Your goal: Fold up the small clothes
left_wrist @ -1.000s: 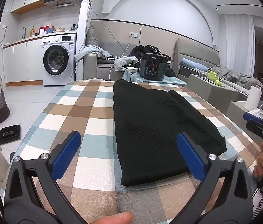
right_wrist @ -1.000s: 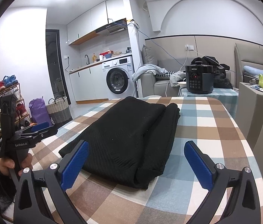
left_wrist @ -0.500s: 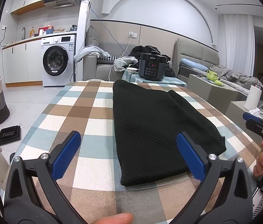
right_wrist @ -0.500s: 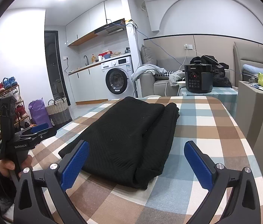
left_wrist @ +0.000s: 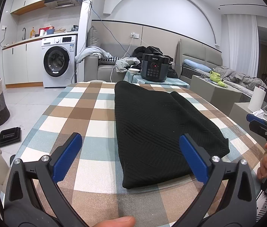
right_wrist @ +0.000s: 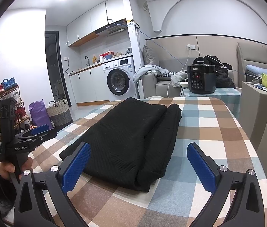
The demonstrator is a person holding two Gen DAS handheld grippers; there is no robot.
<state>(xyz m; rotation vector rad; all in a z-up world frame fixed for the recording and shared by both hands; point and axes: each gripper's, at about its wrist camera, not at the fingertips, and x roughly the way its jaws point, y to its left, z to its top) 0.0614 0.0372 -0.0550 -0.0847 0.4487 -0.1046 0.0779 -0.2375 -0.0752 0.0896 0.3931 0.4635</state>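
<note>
I see a black ribbed knit garment (left_wrist: pixel 158 124) folded lengthwise, lying flat at centre frame, reaching toward the upper middle.

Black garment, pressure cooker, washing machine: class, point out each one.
black garment (left_wrist: pixel 158 128), left wrist view, middle of its top layer
pressure cooker (right_wrist: pixel 200 79), right wrist view, front control panel
washing machine (left_wrist: pixel 56 60), left wrist view, round door

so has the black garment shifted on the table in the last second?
No. In the left wrist view the black garment covers the same squares of the checked tablecloth as before.
</note>
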